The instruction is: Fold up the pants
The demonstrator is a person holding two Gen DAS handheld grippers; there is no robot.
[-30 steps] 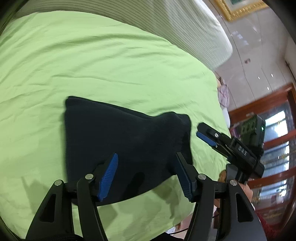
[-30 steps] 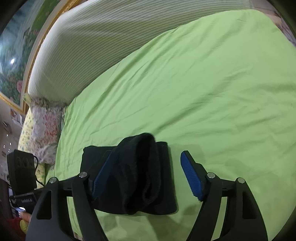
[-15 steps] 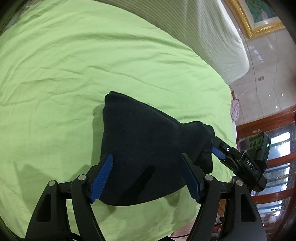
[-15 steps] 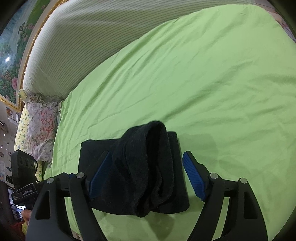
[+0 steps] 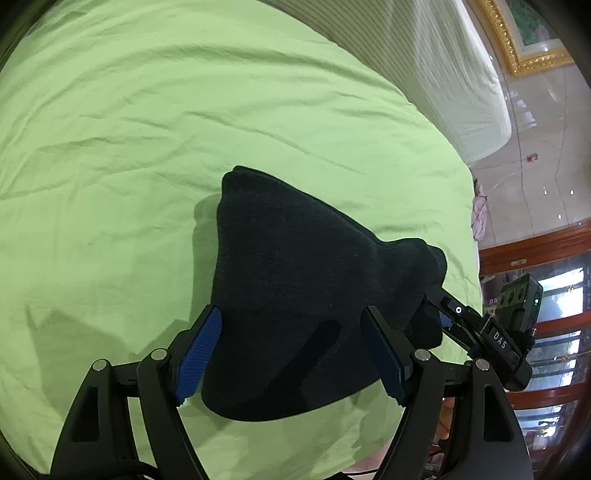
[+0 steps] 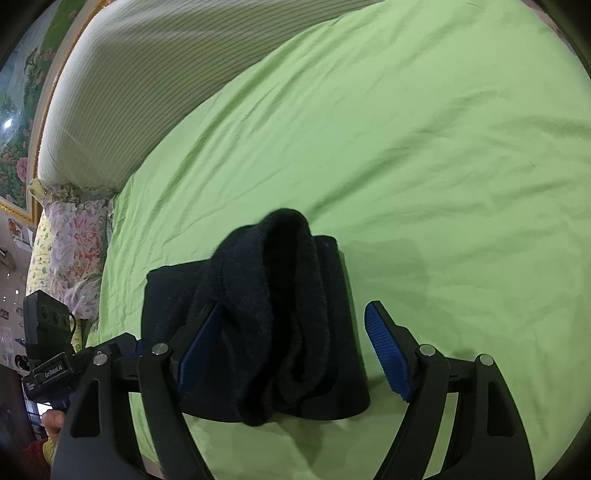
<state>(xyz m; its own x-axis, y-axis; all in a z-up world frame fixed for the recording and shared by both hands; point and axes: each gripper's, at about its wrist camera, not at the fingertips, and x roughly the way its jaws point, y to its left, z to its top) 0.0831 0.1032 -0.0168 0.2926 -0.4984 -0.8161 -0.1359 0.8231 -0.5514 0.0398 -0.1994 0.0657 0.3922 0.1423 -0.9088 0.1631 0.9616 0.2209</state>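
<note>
- Wrinkled lime-green bedsheet (image 5: 155,122) fills both wrist views; on it, near the front edge of the bed, lies the folded dark navy knit pants bundle (image 5: 295,295).
- Pants in left view: roughly triangular flat stack w/ rounded far corner, thicker rolled end at right. Right view (image 6: 266,314): a flat lower layer w/ a raised, bunched fold draped over the top, hem end hanging toward the cam.
- Left gripper (image 5: 291,354), black frame w/ ribbed blue pads: fingers wide apart, spanning the near part of the bundle, hovering just over it; can't tell if pads touch the cloth. Nothing clamped.
- Right gripper (image 6: 291,350), same build: fingers wide apart; left-side pad is up against / partly hidden by the bunched fold, right-side pad is clear of the cloth over bare sheet. Not clamped on anything.
- In left view the right gripper's tip (image 5: 447,314) sits at the rolled right end of the pants, touching or just beside it.
- In right view the left gripper body (image 6: 55,365) shows at lower left, beside the bundle's left edge.
- Farther out: pale green-and-white striped padded headboard (image 6: 140,85) behind the sheet, floral-print pillow (image 6: 74,243) at the bed's left side, gold-framed floral painting (image 5: 524,33) on the wall, red-brown wooden cabinet w/ glass (image 5: 546,258) at right.
</note>
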